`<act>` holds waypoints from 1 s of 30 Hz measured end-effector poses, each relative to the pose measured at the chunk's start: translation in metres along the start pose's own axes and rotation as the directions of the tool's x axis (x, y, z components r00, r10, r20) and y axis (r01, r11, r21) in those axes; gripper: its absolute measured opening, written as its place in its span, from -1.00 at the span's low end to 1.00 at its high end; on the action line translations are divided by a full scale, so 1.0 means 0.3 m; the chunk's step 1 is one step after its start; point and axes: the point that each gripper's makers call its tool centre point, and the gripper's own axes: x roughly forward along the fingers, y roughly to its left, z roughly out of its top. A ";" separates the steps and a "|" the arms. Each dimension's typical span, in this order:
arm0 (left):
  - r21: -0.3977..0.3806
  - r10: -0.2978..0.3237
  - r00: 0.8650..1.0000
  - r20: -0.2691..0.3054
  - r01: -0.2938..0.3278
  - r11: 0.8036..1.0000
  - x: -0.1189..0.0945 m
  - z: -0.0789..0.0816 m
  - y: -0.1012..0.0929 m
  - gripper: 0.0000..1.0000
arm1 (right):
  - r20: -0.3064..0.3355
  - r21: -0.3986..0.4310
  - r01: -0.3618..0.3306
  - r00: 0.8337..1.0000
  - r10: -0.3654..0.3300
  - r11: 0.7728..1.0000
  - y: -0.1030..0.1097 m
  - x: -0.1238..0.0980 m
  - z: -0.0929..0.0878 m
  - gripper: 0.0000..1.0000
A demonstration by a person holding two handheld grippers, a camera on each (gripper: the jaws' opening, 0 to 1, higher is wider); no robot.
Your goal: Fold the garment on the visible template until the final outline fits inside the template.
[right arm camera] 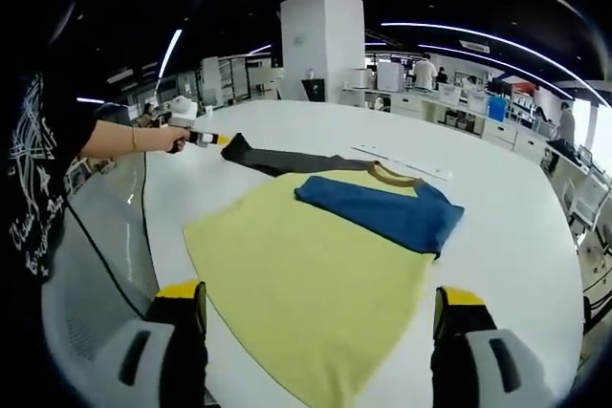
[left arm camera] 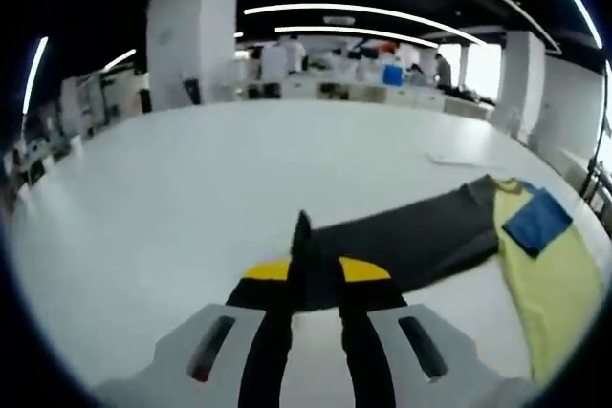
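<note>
Right gripper (right arm camera: 320, 317): released, its two jaws stand wide apart at the bottom of the right gripper view, over the near edge of the desk, holding nothing.
Shirt body (right arm camera: 306, 284): yellow, spread flat on the white desk (right arm camera: 497, 236), its hem just beyond the right gripper's jaws and its collar at the far end.
Blue sleeve (right arm camera: 382, 212): folded across the upper chest of the shirt, lying flat on the yellow cloth just below the collar.
Collar (right arm camera: 394, 175): a brownish band at the far end of the shirt.
Dark sleeve (right arm camera: 287, 161): grey, pulled out straight from the shoulder toward the left edge of the desk; in the left gripper view it runs from the jaws to the yellow body at the right.
Left gripper (left arm camera: 304, 265): clenched on the end of the dark sleeve, the cloth pinched between the black jaws; in the right gripper view it sits at the sleeve's tip, near the desk's left edge.
Person's hand (right arm camera: 175, 138): holds the left gripper, forearm reaching in from the left.
Thin pale strip (right arm camera: 402, 161): lies on the desk just beyond the collar; what it is cannot be told.
Background: white pillar (right arm camera: 325, 40), benches and people far behind the desk.
</note>
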 end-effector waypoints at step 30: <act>-0.126 0.152 0.981 -0.121 -0.167 0.978 0.121 -0.090 0.156 -0.53 | -0.019 0.052 -0.018 1.000 0.019 0.998 0.022 0.017 -0.027 0.99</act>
